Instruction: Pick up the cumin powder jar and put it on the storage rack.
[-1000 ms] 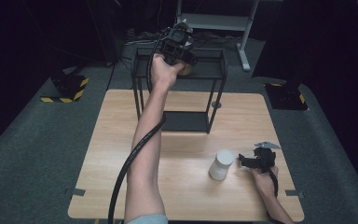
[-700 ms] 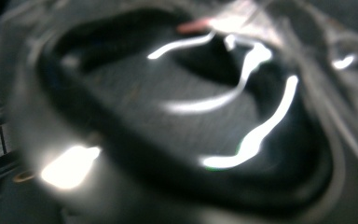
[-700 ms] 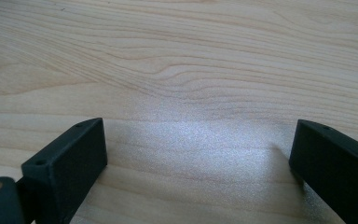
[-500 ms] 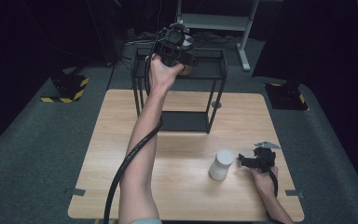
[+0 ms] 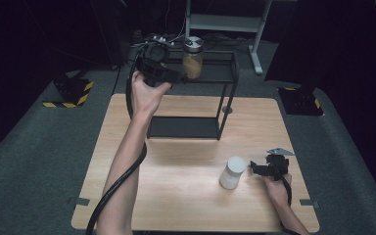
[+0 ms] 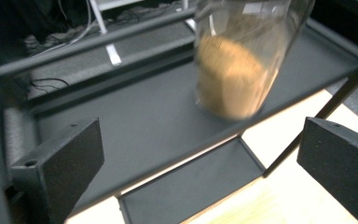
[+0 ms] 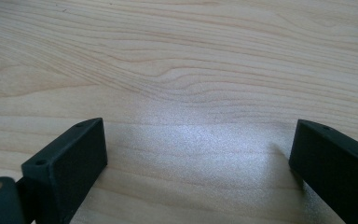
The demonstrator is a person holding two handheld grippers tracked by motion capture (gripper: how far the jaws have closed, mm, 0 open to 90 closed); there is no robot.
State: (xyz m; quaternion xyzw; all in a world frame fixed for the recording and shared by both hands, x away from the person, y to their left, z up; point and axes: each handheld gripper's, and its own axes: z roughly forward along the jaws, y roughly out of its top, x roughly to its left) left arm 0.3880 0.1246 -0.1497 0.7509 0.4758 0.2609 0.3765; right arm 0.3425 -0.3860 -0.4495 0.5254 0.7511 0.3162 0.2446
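A glass jar [image 5: 193, 58] with a metal lid and tan contents stands on the top shelf of a black wire rack [image 5: 220, 73]. My left gripper [image 5: 175, 77] hovers just left of the jar, open, with nothing between its jaws. In the left gripper view the jar [image 6: 233, 70] is blurred, beyond the wide-apart jaws of my left gripper [image 6: 200, 172]. A white lidded container [image 5: 232, 172] stands on the wooden table [image 5: 176, 196]. My right gripper [image 5: 255, 170] rests beside it, open. In the right gripper view my right gripper [image 7: 198, 163] has bare wood between its jaws.
The rack's lower shelf [image 5: 183, 127] lies on the table's far half. A thick black cable [image 5: 120, 186] runs along the left forearm. Black-and-yellow striped floor blocks [image 5: 66, 98] and a metal stand [image 5: 225, 22] sit beyond the table.
My left gripper has let go of the jar and drawn back to the left and down; the jar now stands alone on the top shelf. The right gripper has not moved.
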